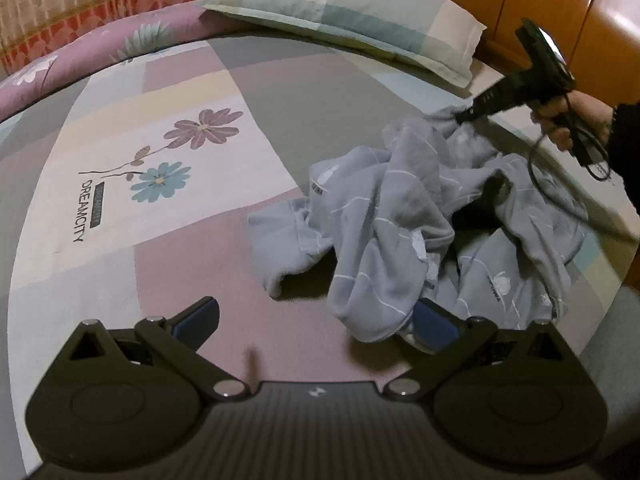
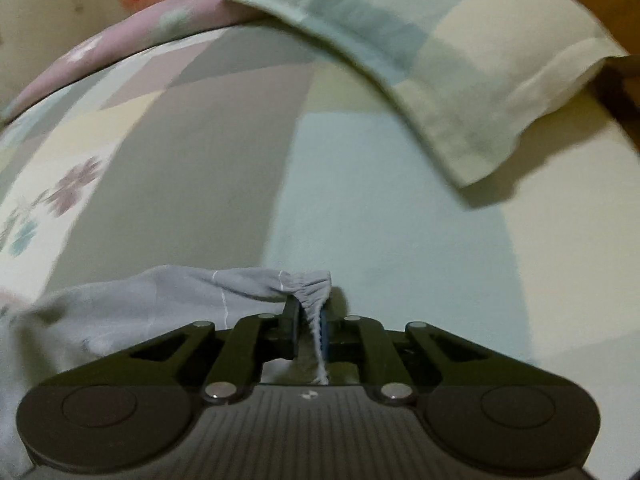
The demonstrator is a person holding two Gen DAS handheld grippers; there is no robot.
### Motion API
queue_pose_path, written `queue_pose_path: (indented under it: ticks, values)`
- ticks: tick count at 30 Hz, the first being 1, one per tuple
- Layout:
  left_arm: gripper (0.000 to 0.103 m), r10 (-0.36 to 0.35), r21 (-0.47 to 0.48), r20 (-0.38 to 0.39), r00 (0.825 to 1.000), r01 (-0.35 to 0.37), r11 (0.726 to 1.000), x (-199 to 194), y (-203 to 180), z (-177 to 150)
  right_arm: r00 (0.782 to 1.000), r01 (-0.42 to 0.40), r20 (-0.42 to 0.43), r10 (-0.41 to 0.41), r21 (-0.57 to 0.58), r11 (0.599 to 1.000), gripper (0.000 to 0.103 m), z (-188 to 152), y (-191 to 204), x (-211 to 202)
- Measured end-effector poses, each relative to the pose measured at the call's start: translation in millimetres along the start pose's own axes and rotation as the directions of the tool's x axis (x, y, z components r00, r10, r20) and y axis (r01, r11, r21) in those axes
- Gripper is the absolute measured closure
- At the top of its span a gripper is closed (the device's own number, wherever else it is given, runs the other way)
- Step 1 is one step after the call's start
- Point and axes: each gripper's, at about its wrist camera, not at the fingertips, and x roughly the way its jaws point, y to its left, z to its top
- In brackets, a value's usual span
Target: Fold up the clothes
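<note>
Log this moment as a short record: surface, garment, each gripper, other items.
surface: bed with patchwork flower sheet
garment: grey clothing, crumpled in a heap, not yet folded
left gripper: jaws open, low over the sheet; its right finger is under a hanging fold of the garment
right gripper: jaws shut on the garment's gathered edge, held by a hand
other: pillow at the head of the bed

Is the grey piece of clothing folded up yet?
Not yet. The grey striped garment lies crumpled in a heap on the patchwork bedsheet, one gathered edge pinched by the right gripper.
</note>
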Motion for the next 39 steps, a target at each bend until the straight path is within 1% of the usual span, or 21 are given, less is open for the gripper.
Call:
queue_pose_path:
  ticks: [2, 3, 5, 6, 7, 8, 10, 11, 12, 14, 18, 20, 22, 23, 26, 28, 31, 32, 33, 35, 39]
  values:
    - [0.001, 0.001, 0.003, -0.002, 1.000, -0.001, 1.000, 1, -1, 1, 0.997, 0.069, 0.024, -0.070, 0.038, 0.997, 0.091, 7, -7, 2]
    - [0.001, 0.002, 0.004, -0.003, 1.000, -0.002, 1.000, 2, -1, 1, 0.996, 0.087, 0.020, -0.088, 0.058, 0.995, 0.090, 10, -10, 4]
    - [0.001, 0.006, 0.008, -0.009, 1.000, -0.006, 1.000, 3, -2, 2, 0.996, 0.085, -0.005, -0.084, 0.082, 0.993, 0.088, 11, -14, 8]
    - [0.001, 0.008, 0.011, -0.009, 1.000, -0.007, 1.000, 3, -2, 1, 0.996, 0.091, -0.001, -0.091, 0.078, 0.993, 0.084, 8, -13, 5]
    - [0.001, 0.009, 0.014, -0.010, 1.000, -0.008, 1.000, 3, -3, 0, 0.995, 0.100, 0.004, -0.100, 0.069, 0.993, 0.084, 6, -9, 0]
    - [0.001, 0.010, 0.017, -0.010, 1.000, -0.009, 1.000, 3, -3, 0, 0.995, 0.101, 0.013, -0.102, 0.062, 0.993, 0.080, 2, -6, -7]
    - [0.001, 0.010, 0.022, -0.008, 1.000, -0.010, 1.000, 3, -4, -2, 0.995, 0.088, 0.036, -0.090, 0.050, 0.995, 0.078, -6, 1, -26]
    - [0.001, 0.014, 0.028, -0.006, 1.000, -0.014, 1.000, 3, -4, -3, 0.995, 0.082, 0.048, -0.084, 0.044, 0.996, 0.076, -10, 5, -36]
    - [0.001, 0.018, 0.035, -0.004, 1.000, -0.018, 0.999, 3, -4, -3, 0.996, 0.069, 0.060, -0.071, 0.035, 0.997, 0.070, -14, 10, -47]
    - [0.001, 0.032, 0.050, 0.001, 0.999, -0.032, 0.998, 5, -4, -3, 0.997, 0.023, 0.080, -0.023, 0.000, 1.000, 0.064, -26, 28, -72]
    - [0.001, 0.061, 0.079, 0.010, 0.998, -0.062, 0.995, 13, -7, 1, 0.992, -0.074, 0.094, 0.082, -0.088, 0.993, 0.055, -58, 75, -118]
    - [0.001, 0.065, 0.096, 0.016, 0.998, -0.066, 0.993, 17, -10, 5, 0.984, -0.145, 0.082, 0.157, -0.139, 0.980, 0.050, -75, 103, -136]
    - [0.001, 0.069, 0.110, 0.030, 0.997, -0.072, 0.991, 21, -14, 7, 0.968, -0.230, 0.054, 0.244, -0.191, 0.954, 0.047, -93, 131, -149]
    - [0.001, 0.072, 0.116, 0.037, 0.997, -0.076, 0.990, 22, -16, 8, 0.962, -0.256, 0.039, 0.270, -0.205, 0.945, 0.046, -99, 141, -149]
    - [0.001, 0.054, 0.119, 0.035, 0.998, -0.058, 0.991, 24, -19, 9, 0.954, -0.294, -0.010, 0.299, -0.218, 0.931, 0.046, -112, 160, -141]
    - [0.001, 0.059, 0.128, 0.044, 0.997, -0.064, 0.990, 23, -18, 7, 0.947, -0.318, -0.044, 0.317, -0.225, 0.921, 0.046, -120, 172, -135]
    - [0.001, 0.109, 0.132, 0.057, 0.992, -0.116, 0.984, 24, -10, 8, 0.935, -0.356, -0.094, 0.343, -0.235, 0.905, 0.046, -133, 191, -126]
    - [0.001, 0.137, 0.129, 0.068, 0.988, -0.144, 0.981, 23, -5, 11, 0.930, -0.368, -0.110, 0.352, -0.237, 0.899, 0.046, -137, 197, -123]
    - [0.001, 0.148, 0.122, 0.077, 0.986, -0.157, 0.980, 23, 0, 16, 0.929, -0.370, -0.121, 0.350, -0.238, 0.898, 0.046, -140, 200, -120]
    - [0.001, 0.163, 0.107, 0.092, 0.982, -0.172, 0.979, 21, 11, 28, 0.938, -0.343, -0.131, 0.320, -0.229, 0.911, 0.046, -141, 199, -113]
    - [0.001, 0.203, 0.128, 0.126, 0.971, -0.219, 0.967, 23, 20, 52, 0.953, -0.288, -0.158, 0.259, -0.201, 0.936, 0.046, -147, 186, -104]
